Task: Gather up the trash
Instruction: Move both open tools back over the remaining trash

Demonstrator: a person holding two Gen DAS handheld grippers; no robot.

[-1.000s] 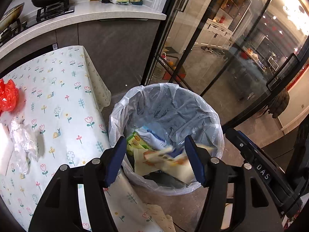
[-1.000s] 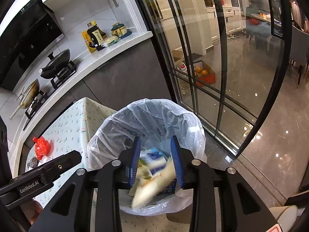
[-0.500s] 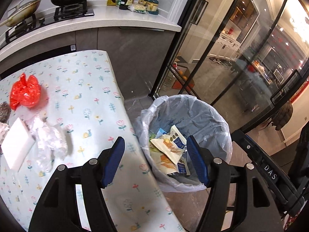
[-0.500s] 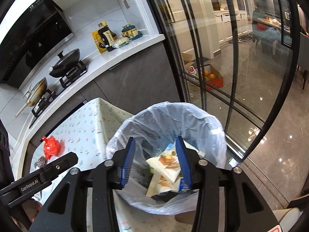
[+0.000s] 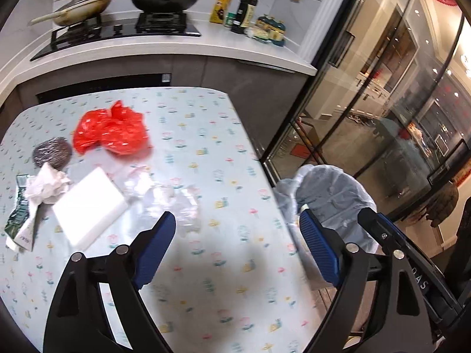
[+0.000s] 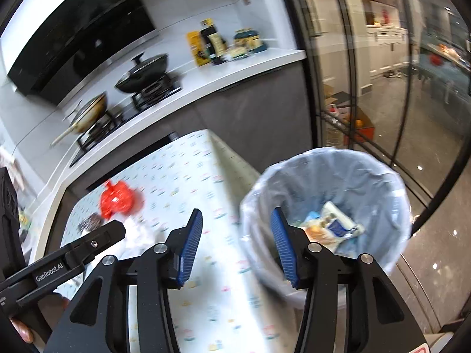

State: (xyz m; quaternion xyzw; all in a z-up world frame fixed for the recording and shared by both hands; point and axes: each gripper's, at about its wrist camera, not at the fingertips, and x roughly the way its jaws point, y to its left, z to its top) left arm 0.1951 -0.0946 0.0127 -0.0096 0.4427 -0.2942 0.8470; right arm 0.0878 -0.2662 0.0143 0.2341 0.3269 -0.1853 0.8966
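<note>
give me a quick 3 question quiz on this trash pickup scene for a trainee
1. True or false: the left gripper is shut on a wrapper.
2. Which item lies closest to the left gripper's fingertips? A) red plastic bag B) clear crumpled plastic C) steel scourer
3. Fill in: the snack packets already collected lie inside the lined ______.

Key
1. False. Both the left gripper and the right gripper are open and hold nothing.
2. B. The clear crumpled plastic lies just ahead of the left fingertip, beside the white sponge block.
3. Trash bin, standing on the floor off the edge of the table.
</note>
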